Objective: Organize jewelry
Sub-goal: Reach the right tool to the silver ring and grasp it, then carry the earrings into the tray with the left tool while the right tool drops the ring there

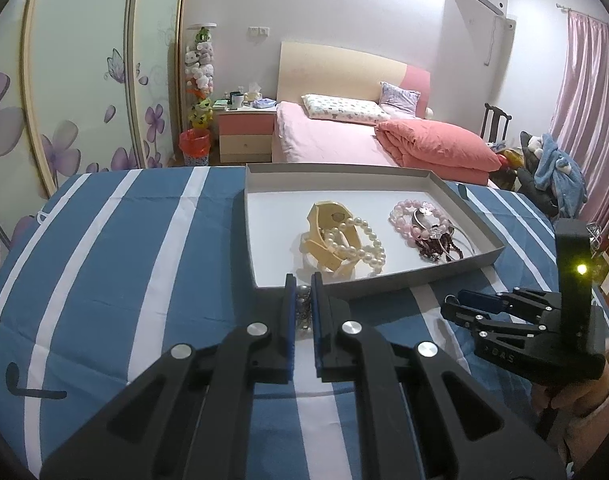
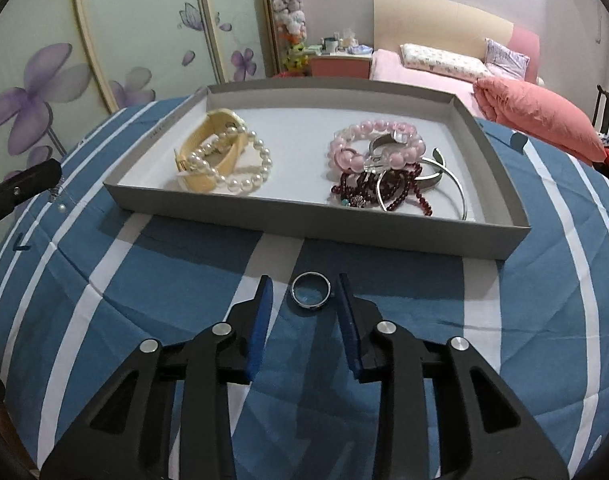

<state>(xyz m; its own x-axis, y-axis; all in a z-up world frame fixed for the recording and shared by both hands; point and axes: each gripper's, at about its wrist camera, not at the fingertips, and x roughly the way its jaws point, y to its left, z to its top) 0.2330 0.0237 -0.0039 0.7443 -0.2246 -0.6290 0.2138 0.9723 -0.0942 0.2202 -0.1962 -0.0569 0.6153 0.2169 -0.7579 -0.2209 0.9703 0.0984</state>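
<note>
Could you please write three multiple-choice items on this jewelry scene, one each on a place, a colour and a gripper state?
1. Where does the silver ring lie?
A. In the grey tray
B. On the striped cloth between the right gripper's fingers
C. On the bed

2. What colour is the bead bracelet that lies over the cream hair clip?
A. White pearl
B. Pink
C. Dark red

3. How does the left gripper stand?
A. Wide open
B. Out of view
C. Shut on a small beaded piece

Answers: 1 B, the ring sits before the grey tray, inside the open right gripper. 2 A, the pearl bracelet crosses the clip. 3 C, silvery beads show between its narrow pads.
</note>
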